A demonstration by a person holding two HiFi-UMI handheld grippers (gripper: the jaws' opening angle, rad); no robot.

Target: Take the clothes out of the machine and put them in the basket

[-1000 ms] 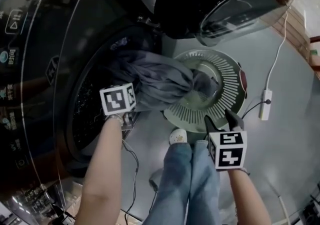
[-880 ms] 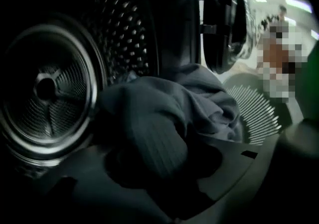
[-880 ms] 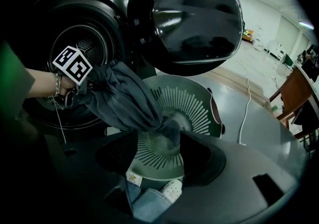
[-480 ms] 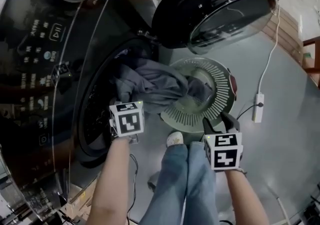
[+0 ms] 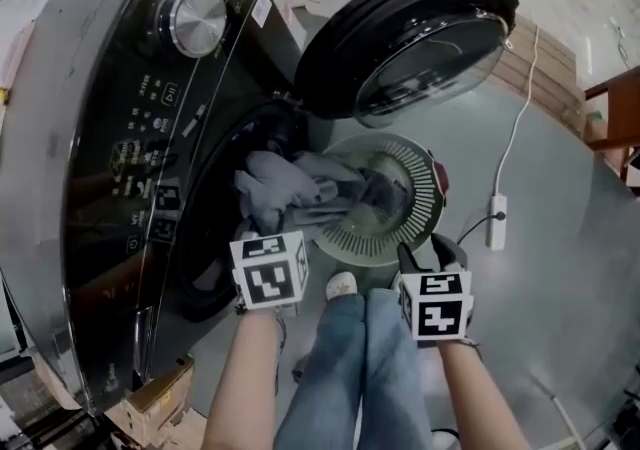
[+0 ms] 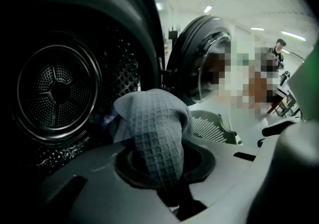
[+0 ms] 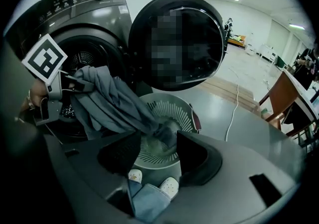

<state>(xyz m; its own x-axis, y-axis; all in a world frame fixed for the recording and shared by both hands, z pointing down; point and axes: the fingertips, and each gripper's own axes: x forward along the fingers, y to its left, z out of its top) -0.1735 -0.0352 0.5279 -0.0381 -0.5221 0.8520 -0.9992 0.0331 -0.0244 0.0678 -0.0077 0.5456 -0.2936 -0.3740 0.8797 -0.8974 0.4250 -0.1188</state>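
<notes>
- Grey waffle-weave cloth, the clothes [image 5: 290, 193], stretches from the machine [image 5: 130, 138] across to the basket [image 5: 425, 188]. Its far end lies down inside the basket.
- Your left gripper [image 6: 162, 178] has its fingers clenched on a fold of that cloth. They have just been closing, and the fabric bulges up from between them.
- In the head view this gripper sits left of the basket, in front of the dark drum [image 6: 55, 91], and the cloth runs from it towards the basket.
- Your right gripper [image 5: 428, 254] hovers over the basket's near rim. Its fingers [image 7: 124, 153] are released: they stand apart, though they have just been closing a little, and nothing is pressed between them.
- Through that gap you see the basket's slotted bottom and the tail of the cloth, both well beyond the fingers.
- The basket is round and pale with a slotted wall. It stands on the grey floor [image 5: 540, 268] just right of the machine's front.
- The machine's round door [image 5: 400, 38] is swung open and hangs above the basket's far side.
- A white power strip [image 5: 495, 208] on its cable lies on the floor right of the basket, apart from it.
- Your jeans [image 5: 350, 358] and a pale shoe [image 5: 341, 285] are just on the basket's near side.
</notes>
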